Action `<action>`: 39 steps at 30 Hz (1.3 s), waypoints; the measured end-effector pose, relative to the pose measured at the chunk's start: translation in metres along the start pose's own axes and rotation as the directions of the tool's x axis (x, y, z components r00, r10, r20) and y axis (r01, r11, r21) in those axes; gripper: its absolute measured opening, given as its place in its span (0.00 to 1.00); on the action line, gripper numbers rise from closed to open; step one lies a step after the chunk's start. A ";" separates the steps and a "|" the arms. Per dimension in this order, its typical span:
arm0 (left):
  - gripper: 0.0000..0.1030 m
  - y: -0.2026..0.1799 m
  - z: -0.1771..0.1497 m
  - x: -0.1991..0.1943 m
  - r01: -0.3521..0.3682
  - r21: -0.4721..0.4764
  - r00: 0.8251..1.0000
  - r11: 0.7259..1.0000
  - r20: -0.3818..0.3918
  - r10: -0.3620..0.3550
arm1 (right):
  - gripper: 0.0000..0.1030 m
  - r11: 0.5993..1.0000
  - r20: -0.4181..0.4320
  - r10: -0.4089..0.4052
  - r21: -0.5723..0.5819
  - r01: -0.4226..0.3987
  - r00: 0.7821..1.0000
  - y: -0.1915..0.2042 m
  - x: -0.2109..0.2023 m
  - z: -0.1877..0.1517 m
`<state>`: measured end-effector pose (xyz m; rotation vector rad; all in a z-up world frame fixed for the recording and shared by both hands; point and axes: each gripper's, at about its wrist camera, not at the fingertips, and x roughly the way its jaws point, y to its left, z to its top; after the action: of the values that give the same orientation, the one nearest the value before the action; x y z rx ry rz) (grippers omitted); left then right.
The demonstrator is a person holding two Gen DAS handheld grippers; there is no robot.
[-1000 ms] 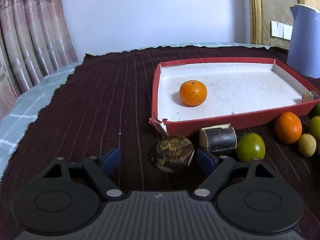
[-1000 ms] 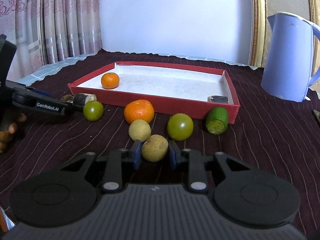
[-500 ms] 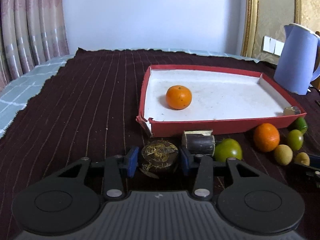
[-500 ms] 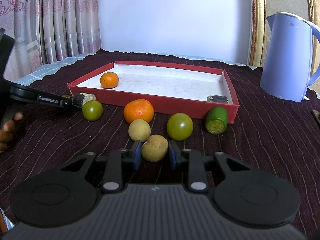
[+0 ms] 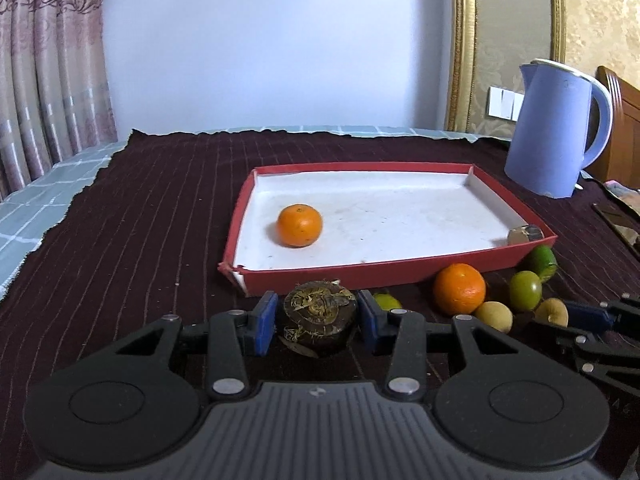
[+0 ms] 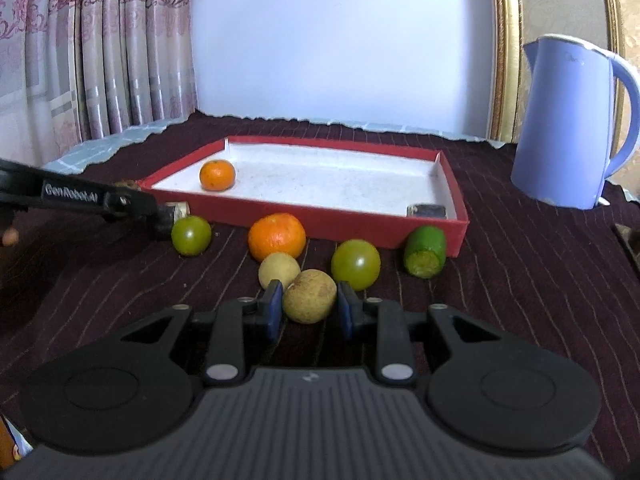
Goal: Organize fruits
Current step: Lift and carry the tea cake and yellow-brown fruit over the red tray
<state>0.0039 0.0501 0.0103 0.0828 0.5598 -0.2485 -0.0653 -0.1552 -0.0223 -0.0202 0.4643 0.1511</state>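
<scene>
Left gripper (image 5: 316, 322) has closed from wide to clamp the dark brown wrinkled round fruit (image 5: 320, 318), just near of the red-walled white tray (image 5: 360, 274). Right gripper (image 6: 309, 307) still grips the tan round fruit (image 6: 309, 296). Tray holds one small orange mandarin (image 5: 299, 225) at left, dark cylinder piece (image 5: 525, 234) in the near right corner.

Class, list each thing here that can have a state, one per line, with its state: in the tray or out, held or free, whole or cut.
Left gripper: shut on the dark fruit.
Right gripper: shut on the tan fruit.
Small orange: in the red tray, free.
Large orange: outside the tray, free.
Green piece: outside the tray, cut end showing.
Kettle: upright.
</scene>
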 end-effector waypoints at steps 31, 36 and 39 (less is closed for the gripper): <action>0.41 -0.032 0.012 0.020 -0.065 0.036 0.998 0.997 -0.023 0.066 | 0.26 0.999 0.100 -0.030 -0.007 0.031 0.994 -0.001 -0.008 0.035; 0.41 -0.034 0.020 0.021 -0.078 0.047 0.997 0.996 -0.007 0.079 | 0.26 0.999 0.114 -0.034 -0.011 0.036 0.993 -0.004 -0.005 0.043; 0.41 -0.036 0.025 0.022 -0.087 0.052 0.996 0.995 0.001 0.087 | 0.26 0.999 0.118 -0.037 -0.015 0.039 0.992 -0.005 -0.004 0.046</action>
<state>0.0260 0.0072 0.0193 0.1576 0.5496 -0.1787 -0.0474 -0.1584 0.0209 -0.0367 0.3446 0.1185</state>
